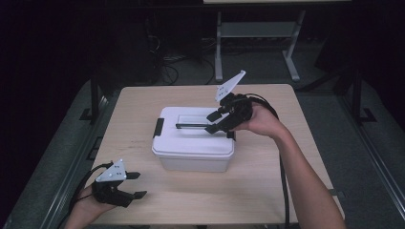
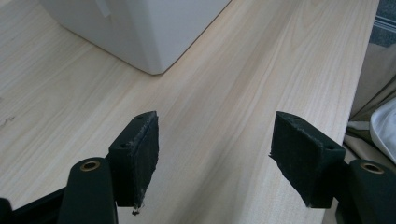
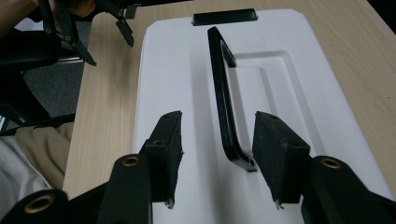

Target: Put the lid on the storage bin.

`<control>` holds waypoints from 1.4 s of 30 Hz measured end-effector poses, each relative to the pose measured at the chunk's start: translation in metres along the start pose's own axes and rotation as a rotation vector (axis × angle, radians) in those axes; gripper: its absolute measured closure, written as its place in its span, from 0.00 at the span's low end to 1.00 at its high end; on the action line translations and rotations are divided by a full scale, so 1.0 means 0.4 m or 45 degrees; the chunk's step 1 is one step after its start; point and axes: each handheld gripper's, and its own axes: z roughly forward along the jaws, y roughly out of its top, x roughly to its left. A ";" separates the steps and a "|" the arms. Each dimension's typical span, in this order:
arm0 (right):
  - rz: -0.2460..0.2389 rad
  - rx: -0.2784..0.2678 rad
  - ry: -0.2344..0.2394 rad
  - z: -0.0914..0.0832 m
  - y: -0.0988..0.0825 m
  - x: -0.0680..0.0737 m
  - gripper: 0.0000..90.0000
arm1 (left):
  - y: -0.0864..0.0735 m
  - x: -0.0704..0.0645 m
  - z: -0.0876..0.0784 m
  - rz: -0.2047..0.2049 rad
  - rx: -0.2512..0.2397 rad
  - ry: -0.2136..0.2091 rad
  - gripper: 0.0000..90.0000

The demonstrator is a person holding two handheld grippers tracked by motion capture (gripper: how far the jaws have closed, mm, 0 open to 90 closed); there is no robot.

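White box (image 1: 193,140): centre of bench (image 1: 267,191), lid shut, black handle (image 3: 224,88) lying flat on lid. Right tool (image 1: 213,122): above the box's handle end, jaws apart, pads clear of handle. Left tool (image 1: 137,185): near the box's front-left corner, jaws apart, empty.

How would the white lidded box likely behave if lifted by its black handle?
The white box looks like rigid plastic, so it should probably keep its shape. Its black handle is thin and seems hinged at its ends, so the box may swing under the right gripper. The black latch appears closed, so the lid would likely stay on.
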 end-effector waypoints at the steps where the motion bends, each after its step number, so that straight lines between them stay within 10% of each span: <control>1: 0.000 0.000 0.000 0.000 0.000 0.000 0.55 | 0.000 0.000 -0.001 -0.004 -0.005 0.000 0.36; 42: 0.102 0.008 -0.095 -0.105 -0.097 0.030 0.36 | 0.002 -0.001 -0.003 0.002 -0.004 0.004 0.34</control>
